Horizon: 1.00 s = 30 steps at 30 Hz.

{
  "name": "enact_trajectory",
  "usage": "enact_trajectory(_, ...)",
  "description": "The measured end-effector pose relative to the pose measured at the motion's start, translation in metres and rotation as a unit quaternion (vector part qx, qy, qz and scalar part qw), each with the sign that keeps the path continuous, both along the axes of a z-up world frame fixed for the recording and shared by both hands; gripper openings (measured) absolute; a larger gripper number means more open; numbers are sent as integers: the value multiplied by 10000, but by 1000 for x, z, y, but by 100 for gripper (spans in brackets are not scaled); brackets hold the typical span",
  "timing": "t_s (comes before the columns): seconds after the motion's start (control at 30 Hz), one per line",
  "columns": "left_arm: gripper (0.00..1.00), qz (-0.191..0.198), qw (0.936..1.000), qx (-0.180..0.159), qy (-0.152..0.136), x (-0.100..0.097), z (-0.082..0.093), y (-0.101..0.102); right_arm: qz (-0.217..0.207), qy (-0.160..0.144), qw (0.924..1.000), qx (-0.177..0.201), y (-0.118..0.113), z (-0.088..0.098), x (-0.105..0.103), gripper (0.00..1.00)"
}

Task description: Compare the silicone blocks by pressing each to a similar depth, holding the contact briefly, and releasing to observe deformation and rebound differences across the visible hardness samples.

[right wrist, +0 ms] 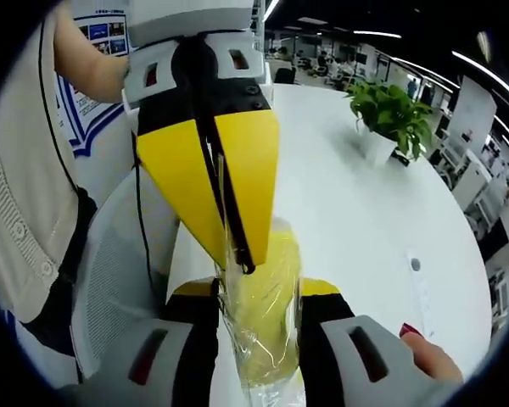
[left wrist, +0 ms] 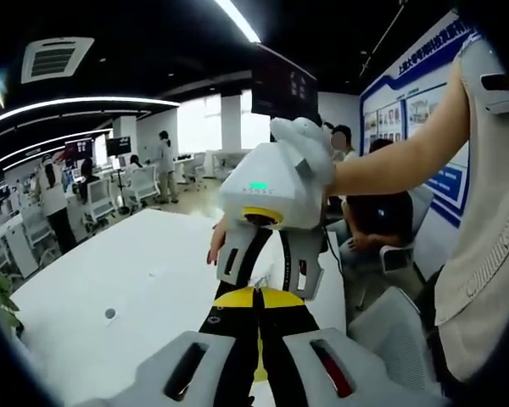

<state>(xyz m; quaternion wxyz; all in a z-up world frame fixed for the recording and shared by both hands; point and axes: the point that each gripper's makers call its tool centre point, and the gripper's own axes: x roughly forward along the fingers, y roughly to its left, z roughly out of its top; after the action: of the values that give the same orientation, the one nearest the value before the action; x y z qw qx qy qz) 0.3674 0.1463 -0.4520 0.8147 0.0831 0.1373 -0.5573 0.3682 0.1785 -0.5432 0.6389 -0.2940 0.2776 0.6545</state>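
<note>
Yellow silicone block [right wrist: 267,314] in clear wrap, pinched by right gripper [right wrist: 256,298] and left gripper [right wrist: 236,254], lower end cut off, above white table [right wrist: 365,203].

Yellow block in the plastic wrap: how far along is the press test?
Done: nothing visibly finished; no pressed or set-aside samples can be seen on the white table. In hand: both grippers meet tip to tip above it, the right gripper and left gripper shut on the yellow silicone block in clear plastic wrap. Left: release, watch rebound, then other samples.
</note>
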Motion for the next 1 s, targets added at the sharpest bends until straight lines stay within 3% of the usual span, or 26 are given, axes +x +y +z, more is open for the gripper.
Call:
enact_trajectory(0.73, 0, 149, 9998, -91, 115, 3, -4, 4, -295, -5, 9995, 107, -4, -1, 5, 47)
enact_trajectory(1.0, 0, 176, 9997, -90, 127, 3, -5, 6, -431, -53, 9989, 187, -6, -1, 7, 48)
